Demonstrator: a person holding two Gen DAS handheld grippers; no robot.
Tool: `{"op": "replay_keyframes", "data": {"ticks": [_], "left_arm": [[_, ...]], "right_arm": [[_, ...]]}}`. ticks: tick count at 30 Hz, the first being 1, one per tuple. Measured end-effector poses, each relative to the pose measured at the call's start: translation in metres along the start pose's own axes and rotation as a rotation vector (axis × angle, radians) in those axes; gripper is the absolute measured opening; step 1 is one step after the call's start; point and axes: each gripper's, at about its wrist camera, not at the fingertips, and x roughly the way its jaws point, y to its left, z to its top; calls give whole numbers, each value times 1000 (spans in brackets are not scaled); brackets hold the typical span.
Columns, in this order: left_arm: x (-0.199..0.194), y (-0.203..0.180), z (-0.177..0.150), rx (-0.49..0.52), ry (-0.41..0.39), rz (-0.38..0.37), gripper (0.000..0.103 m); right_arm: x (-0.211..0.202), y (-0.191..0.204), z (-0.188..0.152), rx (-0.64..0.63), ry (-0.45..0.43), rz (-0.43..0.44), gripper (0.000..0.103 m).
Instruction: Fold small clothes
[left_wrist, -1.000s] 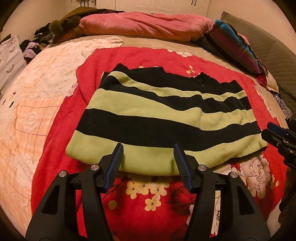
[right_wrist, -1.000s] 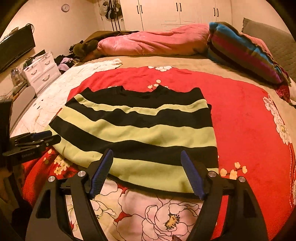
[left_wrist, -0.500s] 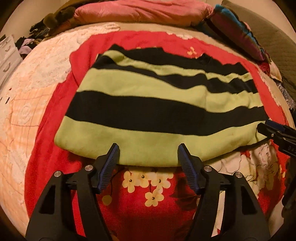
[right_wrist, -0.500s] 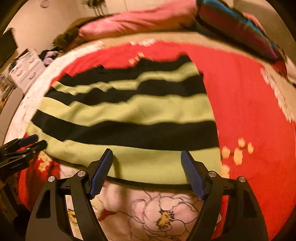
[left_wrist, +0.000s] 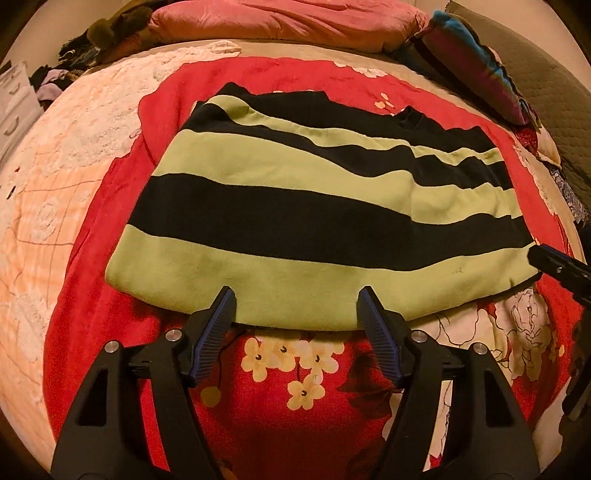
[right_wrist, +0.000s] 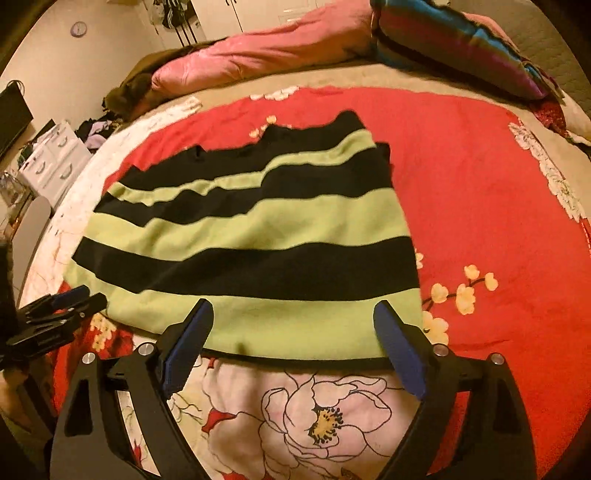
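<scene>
Now: striped sweater (left_wrist: 317, 236) hem between both jaws | red blanket (right_wrist: 480, 206) alongside

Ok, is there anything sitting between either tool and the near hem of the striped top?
Nothing visible. The left tool and right tool both stand open right at the near hem of the striped top, with only the floral blanket beneath.

Striped garment (left_wrist: 295, 229) lying flat on red floral blanket (right_wrist: 498, 221), leaving open blanket right of it and along near hem. Pink duvet (right_wrist: 266, 55) and striped pillow (right_wrist: 461, 44) blocking far edge.
</scene>
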Motion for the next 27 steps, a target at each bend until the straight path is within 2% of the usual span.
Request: {"op": "replay_keyframes", "data": {"ticks": [2, 4, 8, 15, 17, 27], "left_arm": [[-3, 0, 1, -2, -12, -1, 61], [-6, 1, 2, -5, -22, 1, 71], [-10, 1, 4, -11, -39, -1, 73], [-16, 3, 4, -24, -61, 11, 84], [-19, 4, 5, -28, -69, 12, 85], [-32, 8, 2, -35, -108, 30, 91]], "right_arm": [[-7, 0, 1, -6, -17, -4, 90], [-15, 1, 2, -8, -37, -15, 95], [-26, 2, 5, -5, -62, -13, 95], [-35, 6, 6, -10, -85, -31, 95], [-38, 7, 6, -9, -90, -36, 99], [-51, 12, 6, -10, -117, -40, 99]]}}
